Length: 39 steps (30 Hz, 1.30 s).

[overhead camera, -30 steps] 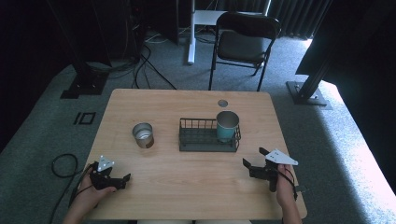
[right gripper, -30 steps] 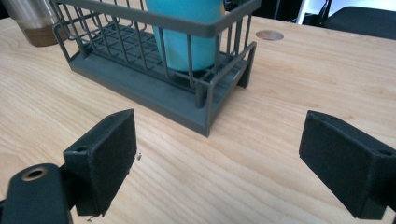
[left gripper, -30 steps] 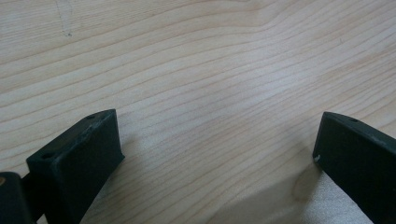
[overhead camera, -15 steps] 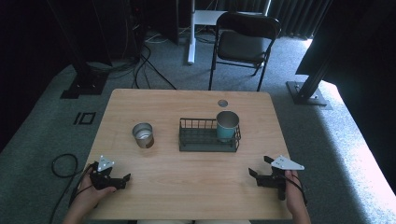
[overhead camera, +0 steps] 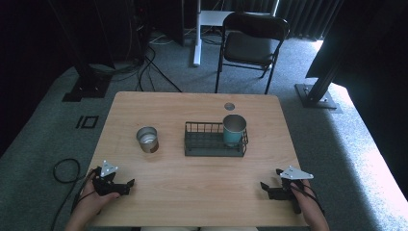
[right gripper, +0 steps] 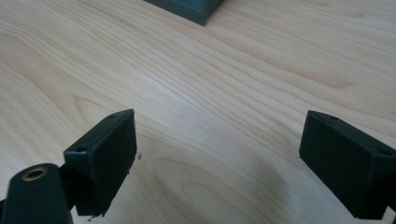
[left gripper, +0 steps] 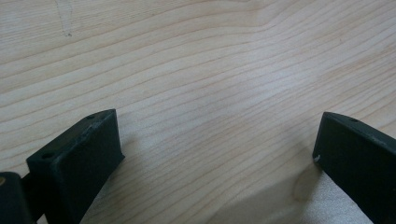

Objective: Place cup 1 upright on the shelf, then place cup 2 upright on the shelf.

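— Since a second ago, what differs?

— Only the right tool (overhead camera: pixel 270 188) has shifted: it now sits a little lower in the high view, closer to the table's near edge at the lower right of the frame. The left tool (overhead camera: pixel 121 186) stays where it was, at the lower left.

— How do the tools stand?

— Both are spread wide with nothing between the jaws. In the left gripper view (left gripper: pixel 215 154) the two black jaws rise from the bottom corners over bare wood grain. In the right gripper view (right gripper: pixel 217 154) the jaws are likewise apart, just above the table (overhead camera: pixel 192 183).

— And beyond them?

— A corner of the dark wire basket (right gripper: pixel 184 7) pokes in at the top edge of the right gripper view. In the high view the basket (overhead camera: pixel 207 144) lies at the middle of the frame, well apart from both tools, with a teal cup (overhead camera: pixel 234 130) standing upright in its right end. A metal tin (overhead camera: pixel 147 139) stands on the table just left of the basket, nearer the left tool. A dark folding chair (overhead camera: pixel 254 41) stands on the carpet at the top centre.
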{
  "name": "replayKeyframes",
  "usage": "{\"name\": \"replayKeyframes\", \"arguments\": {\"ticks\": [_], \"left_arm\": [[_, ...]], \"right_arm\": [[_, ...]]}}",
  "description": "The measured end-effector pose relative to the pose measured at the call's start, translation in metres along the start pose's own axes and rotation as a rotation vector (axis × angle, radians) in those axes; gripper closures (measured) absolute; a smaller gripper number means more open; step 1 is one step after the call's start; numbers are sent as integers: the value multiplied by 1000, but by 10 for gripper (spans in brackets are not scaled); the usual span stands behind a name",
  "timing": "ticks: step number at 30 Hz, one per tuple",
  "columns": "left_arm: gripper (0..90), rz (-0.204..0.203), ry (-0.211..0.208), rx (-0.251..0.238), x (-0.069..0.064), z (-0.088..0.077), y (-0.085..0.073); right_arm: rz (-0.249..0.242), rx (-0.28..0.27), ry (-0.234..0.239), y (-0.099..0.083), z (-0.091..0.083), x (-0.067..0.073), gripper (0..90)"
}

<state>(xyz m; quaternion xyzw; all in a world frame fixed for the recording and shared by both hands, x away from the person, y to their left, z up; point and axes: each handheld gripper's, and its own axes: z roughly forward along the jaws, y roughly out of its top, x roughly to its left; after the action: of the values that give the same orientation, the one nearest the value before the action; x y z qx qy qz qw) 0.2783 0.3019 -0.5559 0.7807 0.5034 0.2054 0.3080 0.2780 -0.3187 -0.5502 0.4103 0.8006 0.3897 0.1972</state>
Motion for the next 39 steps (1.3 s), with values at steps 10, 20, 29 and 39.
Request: {"name": "replayKeyframes", "arguments": {"ticks": [10,20,29,39], "left_arm": [[16,0,0,0,0,0,0],[16,0,0,0,0,0,0],[16,0,0,1,0,0,0],[17,4,5,0,-1,0,0]], "right_arm": [[36,38,-22,-7,1,0,108],[36,96,-40,-7,4,1,107],[37,96,-40,-7,4,1,107],[37,96,-40,-7,4,1,107]]}}
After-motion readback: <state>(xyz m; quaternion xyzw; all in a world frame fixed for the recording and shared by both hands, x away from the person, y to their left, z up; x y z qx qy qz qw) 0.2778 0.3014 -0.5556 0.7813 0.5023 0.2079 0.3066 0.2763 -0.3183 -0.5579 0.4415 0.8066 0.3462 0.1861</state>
